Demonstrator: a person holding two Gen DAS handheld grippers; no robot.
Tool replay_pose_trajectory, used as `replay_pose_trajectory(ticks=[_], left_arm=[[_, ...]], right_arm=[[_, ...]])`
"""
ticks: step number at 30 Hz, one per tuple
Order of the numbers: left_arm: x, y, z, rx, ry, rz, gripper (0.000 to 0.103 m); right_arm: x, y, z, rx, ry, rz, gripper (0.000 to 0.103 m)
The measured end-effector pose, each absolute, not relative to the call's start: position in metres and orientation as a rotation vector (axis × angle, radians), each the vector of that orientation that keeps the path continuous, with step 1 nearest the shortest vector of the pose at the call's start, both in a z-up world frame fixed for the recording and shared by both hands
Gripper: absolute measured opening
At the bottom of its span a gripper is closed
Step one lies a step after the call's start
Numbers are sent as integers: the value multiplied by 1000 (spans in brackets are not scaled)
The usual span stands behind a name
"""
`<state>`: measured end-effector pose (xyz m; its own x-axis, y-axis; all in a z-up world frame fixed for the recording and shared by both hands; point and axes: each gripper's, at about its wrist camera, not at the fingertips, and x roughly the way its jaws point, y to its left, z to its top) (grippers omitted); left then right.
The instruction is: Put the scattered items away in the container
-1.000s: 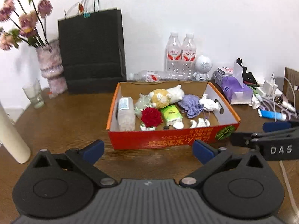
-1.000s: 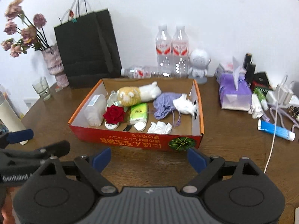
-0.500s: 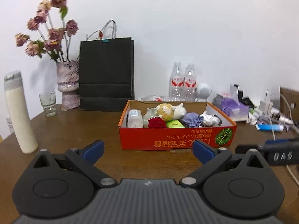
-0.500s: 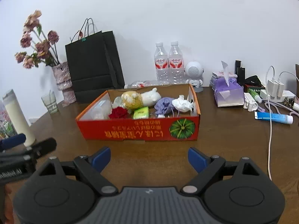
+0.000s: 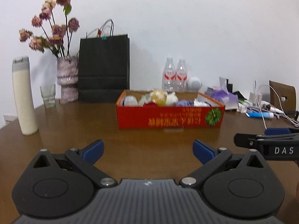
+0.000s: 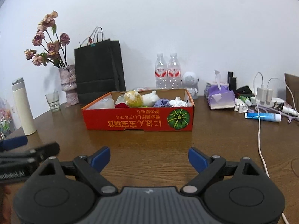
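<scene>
Both grippers released and empty: left gripper (image 5: 147, 148), right gripper (image 6: 149, 156), low over the table (image 6: 149, 145). Red box (image 6: 138, 120) sits straight ahead of each, already filled. Looks finished; best just hold clear of the charging cable (image 6: 258, 128).

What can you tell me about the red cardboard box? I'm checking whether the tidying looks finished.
The red cardboard box is a shallow open tray, plain brown inside, its front wall printed with upside-down yellow characters and a green pumpkin at the right. It sits flat on the brown wooden table, before the black paper bag and water bottles. Inside are a yellow-and-white plush toy, a red rose, purple cloth and crumpled white items. Neither gripper touches it.
</scene>
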<state>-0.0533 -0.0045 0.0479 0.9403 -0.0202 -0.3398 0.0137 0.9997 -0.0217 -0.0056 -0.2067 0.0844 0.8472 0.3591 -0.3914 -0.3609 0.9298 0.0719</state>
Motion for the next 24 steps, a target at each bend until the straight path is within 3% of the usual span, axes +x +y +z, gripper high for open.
replay_pose_trajectory(ticks=[10, 24], left_arm=[[-32, -1, 22, -14, 587, -4, 103], [0, -10, 7, -8, 699, 8, 103]], right_arm=[[-3, -203, 59, -12, 536, 344, 97], [26, -196, 37, -53, 681, 311, 101]])
